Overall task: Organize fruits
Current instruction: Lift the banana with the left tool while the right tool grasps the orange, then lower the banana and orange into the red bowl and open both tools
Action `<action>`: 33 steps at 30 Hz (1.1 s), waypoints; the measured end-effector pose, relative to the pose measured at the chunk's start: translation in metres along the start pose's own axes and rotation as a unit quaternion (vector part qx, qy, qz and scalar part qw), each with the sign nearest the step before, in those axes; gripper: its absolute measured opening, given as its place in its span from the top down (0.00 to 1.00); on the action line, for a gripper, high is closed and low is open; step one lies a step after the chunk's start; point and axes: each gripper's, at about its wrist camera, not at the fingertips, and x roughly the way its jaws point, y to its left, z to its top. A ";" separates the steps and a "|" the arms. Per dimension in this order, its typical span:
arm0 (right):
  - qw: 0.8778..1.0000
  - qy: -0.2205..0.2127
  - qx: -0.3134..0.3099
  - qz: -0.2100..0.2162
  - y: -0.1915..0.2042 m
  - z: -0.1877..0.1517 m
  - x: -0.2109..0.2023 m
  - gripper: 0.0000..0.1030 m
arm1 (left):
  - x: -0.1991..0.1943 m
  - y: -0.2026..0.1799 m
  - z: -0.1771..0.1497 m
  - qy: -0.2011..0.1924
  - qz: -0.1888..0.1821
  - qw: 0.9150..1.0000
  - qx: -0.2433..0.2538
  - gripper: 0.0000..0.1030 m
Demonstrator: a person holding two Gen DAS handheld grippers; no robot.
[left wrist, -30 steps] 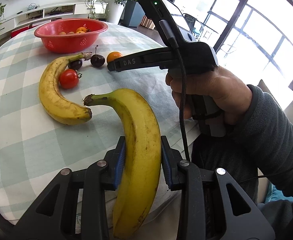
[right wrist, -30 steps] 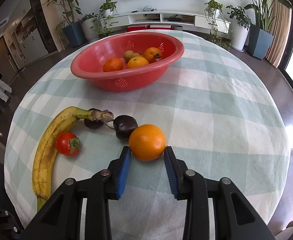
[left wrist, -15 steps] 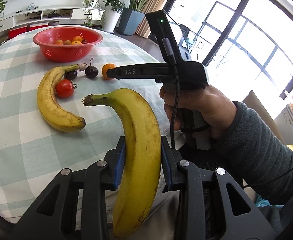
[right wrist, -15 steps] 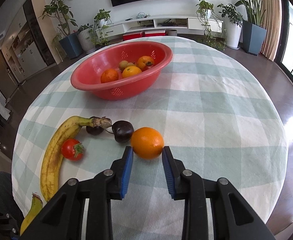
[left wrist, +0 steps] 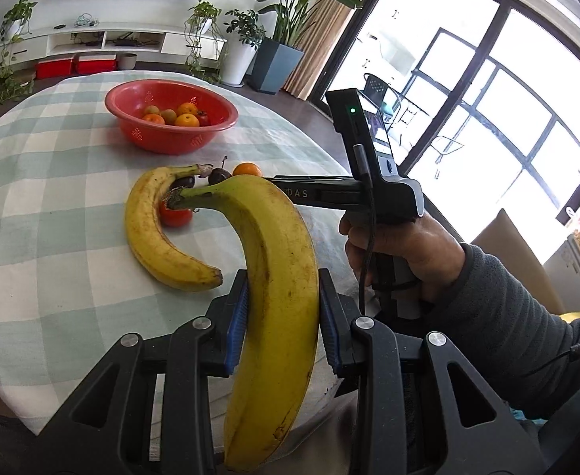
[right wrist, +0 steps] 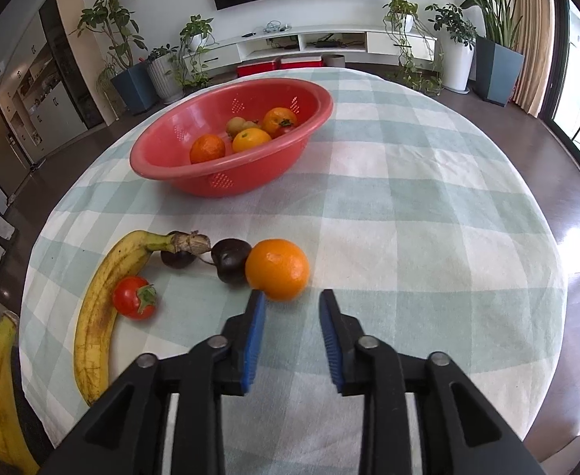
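My left gripper [left wrist: 282,308] is shut on a yellow banana [left wrist: 278,277] and holds it above the table's near edge. A second banana [right wrist: 103,308] lies on the checked cloth with a red tomato [right wrist: 133,297] beside it and two dark cherries [right wrist: 230,259] at its stem. An orange [right wrist: 277,269] lies just beyond my right gripper [right wrist: 292,304], which is open and empty; its left fingertip is close to the orange. The red bowl [right wrist: 218,182] at the back holds several fruits.
The round table [right wrist: 428,237] has a green and white checked cloth. The right hand and its gripper body [left wrist: 369,194] cross the left wrist view at the right. Plants, a TV shelf and large windows stand beyond the table.
My left gripper has risen with the banana and the table looks farther away. My right gripper has drawn back from the orange, which now lies beyond the fingertips instead of between them.
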 end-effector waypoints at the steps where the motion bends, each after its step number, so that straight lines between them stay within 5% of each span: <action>1: 1.000 -0.001 -0.006 0.002 0.001 0.002 0.000 0.54 | -0.002 0.001 -0.001 -0.002 0.001 1.000 -0.001 0.71; 8: 0.997 0.036 -0.072 0.018 0.015 0.011 0.023 0.52 | -0.012 0.005 -0.004 -0.007 0.002 1.000 -0.007 0.71; 19: 0.997 0.031 -0.054 0.052 0.007 0.015 0.017 0.61 | -0.022 0.017 -0.001 -0.015 0.013 0.999 -0.026 0.71; 27: 0.996 -0.041 0.011 0.072 -0.017 0.030 -0.031 0.61 | -0.040 0.036 0.027 -0.041 0.028 0.998 -0.033 0.71; 33: 0.989 -0.105 0.067 0.074 -0.047 0.074 -0.068 0.61 | -0.052 0.053 0.079 -0.061 0.054 0.996 -0.017 0.71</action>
